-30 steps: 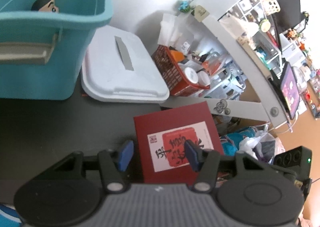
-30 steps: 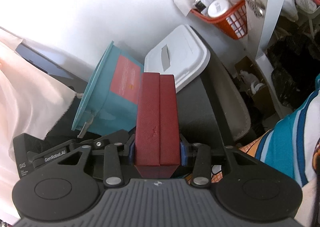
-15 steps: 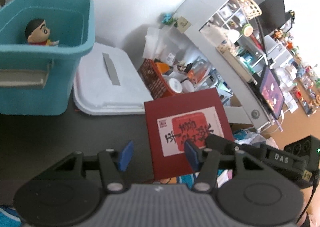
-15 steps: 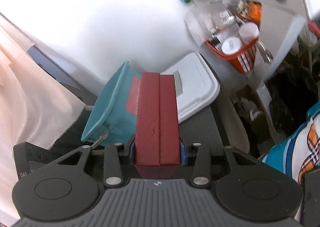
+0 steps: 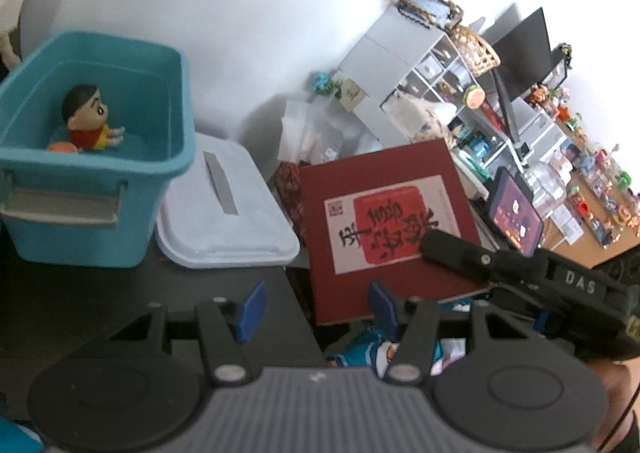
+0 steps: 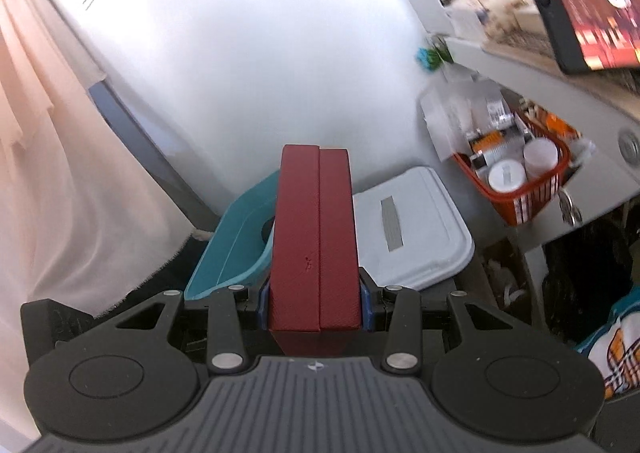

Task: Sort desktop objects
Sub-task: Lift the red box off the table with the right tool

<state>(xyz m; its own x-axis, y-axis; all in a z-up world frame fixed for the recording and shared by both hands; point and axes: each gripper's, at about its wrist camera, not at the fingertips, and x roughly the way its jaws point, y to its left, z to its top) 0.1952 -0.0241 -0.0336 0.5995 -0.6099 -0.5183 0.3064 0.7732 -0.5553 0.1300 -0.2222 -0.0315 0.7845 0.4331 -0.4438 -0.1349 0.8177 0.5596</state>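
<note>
My right gripper (image 6: 314,305) is shut on a dark red box (image 6: 314,237), held on edge in the air. In the left wrist view the same box (image 5: 384,221) shows its labelled face, up off the table to the right, with the right gripper's body (image 5: 520,277) behind it. My left gripper (image 5: 316,305) is open and empty above the dark table. A teal bin (image 5: 96,213) at the left holds a cartoon boy figure (image 5: 86,121). The bin (image 6: 236,241) is partly hidden behind the box in the right wrist view.
A white bin lid (image 5: 224,209) lies flat beside the teal bin. A red basket (image 6: 520,177) of jars and packets stands behind it. A grey shelf unit (image 5: 420,69) and a tablet (image 5: 516,217) are at the right. A curtain (image 6: 52,157) hangs at the left.
My right gripper has lifted the red box up off the table and tilted upward. My left gripper has pulled back and risen, so the inside of the teal bin now shows.
</note>
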